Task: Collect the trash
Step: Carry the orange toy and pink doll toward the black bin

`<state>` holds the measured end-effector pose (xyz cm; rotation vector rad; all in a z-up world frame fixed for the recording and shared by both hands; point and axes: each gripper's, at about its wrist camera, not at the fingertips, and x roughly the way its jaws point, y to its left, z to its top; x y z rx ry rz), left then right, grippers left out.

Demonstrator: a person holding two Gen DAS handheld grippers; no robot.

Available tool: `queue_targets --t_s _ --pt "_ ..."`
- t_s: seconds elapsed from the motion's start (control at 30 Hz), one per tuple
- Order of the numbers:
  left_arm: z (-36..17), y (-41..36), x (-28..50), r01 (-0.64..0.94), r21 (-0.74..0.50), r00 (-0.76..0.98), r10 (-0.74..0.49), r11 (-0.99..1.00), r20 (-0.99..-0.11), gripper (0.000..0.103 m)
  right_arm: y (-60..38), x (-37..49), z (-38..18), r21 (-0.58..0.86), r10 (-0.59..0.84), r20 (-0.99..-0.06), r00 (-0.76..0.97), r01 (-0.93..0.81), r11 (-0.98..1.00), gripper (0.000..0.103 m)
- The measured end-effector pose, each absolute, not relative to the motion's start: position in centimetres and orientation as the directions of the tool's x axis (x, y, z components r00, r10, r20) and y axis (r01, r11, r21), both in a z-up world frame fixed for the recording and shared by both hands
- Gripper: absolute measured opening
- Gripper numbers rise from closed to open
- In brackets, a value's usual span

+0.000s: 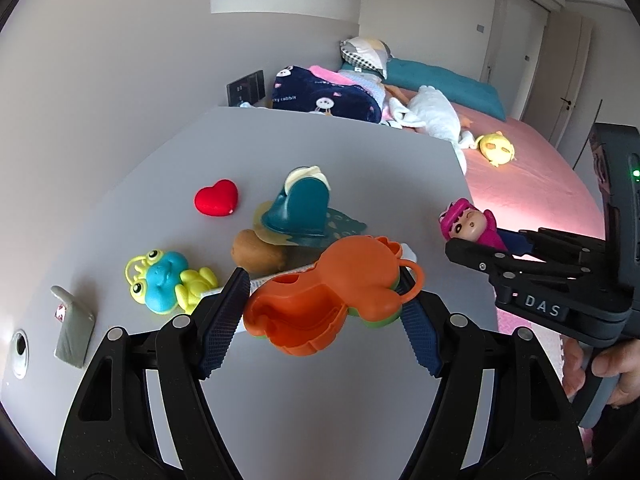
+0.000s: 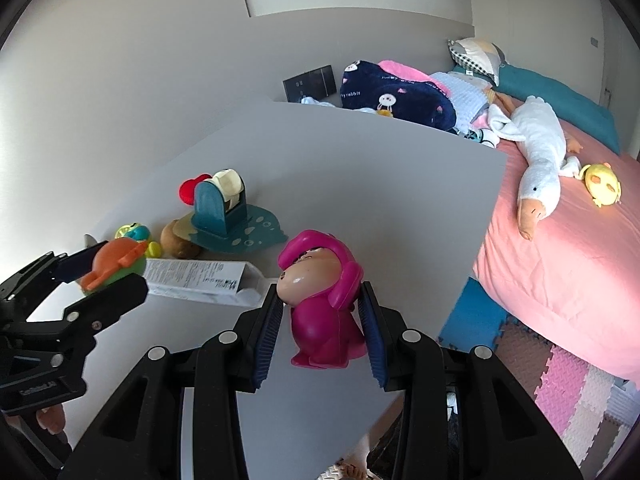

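Observation:
My left gripper (image 1: 322,280) is shut on an orange and green plastic toy (image 1: 320,304), held a little above the grey table (image 1: 320,148). From the right wrist view this toy (image 2: 116,258) shows sideways in the left gripper (image 2: 116,270). My right gripper (image 2: 320,292) is shut on a magenta hooded doll (image 2: 320,280), its pads pressing both sides of the head. The doll (image 1: 468,224) and right gripper (image 1: 476,242) show at the table's right edge. A white printed tube (image 2: 200,280) lies flat on the table between the two grippers.
On the table stand a teal tape dispenser (image 1: 300,208), a red heart (image 1: 216,196), a brown lump (image 1: 256,254), a blue and yellow frog toy (image 1: 168,284) and a grey hook (image 1: 74,328). A pink bed (image 2: 560,260) with plush toys lies right of the table, foam mats (image 2: 568,392) below.

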<state>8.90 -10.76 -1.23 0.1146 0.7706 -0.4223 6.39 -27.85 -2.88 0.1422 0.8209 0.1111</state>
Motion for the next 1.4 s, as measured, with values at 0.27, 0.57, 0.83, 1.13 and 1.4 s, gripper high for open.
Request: queue_targets --t_s 0.27,0.57,0.83,1.13,1.4 --pt "-0.5 -11.9 6.9 0.423 -0.058 0.641 -0.344 0.904 -0.686 0.071 -28.9 3.4 -1.7 0.167 0.147 -0.701 0.698 -0.039 0.985 0.04" --pt "0.3 -14.5 4.6 0.465 -0.058 0.638 -0.38 0.883 -0.67 0.071 -30.8 -0.1 -0.7 0.17 0.127 -0.683 0.719 -0.013 0.985 0.04" --pt "0.7 -17.2 3.0 0.508 -0.055 0.626 -0.413 0.859 -0.662 0.071 -33.3 -2.6 -0.4 0.175 0.096 -0.674 0.733 0.032 0.984 0.04" --pt "0.6 -20.6 1.8 0.564 -0.051 0.597 -0.449 0.824 -0.665 0.071 -36.6 -5.1 -0.5 0.185 0.055 -0.67 0.74 0.095 0.978 0.04" --pt "0.3 -24.2 0.9 0.615 -0.054 0.56 -0.483 0.787 -0.673 0.071 -39.7 -7.2 -0.6 0.191 0.01 -0.67 0.743 0.159 0.968 0.04"
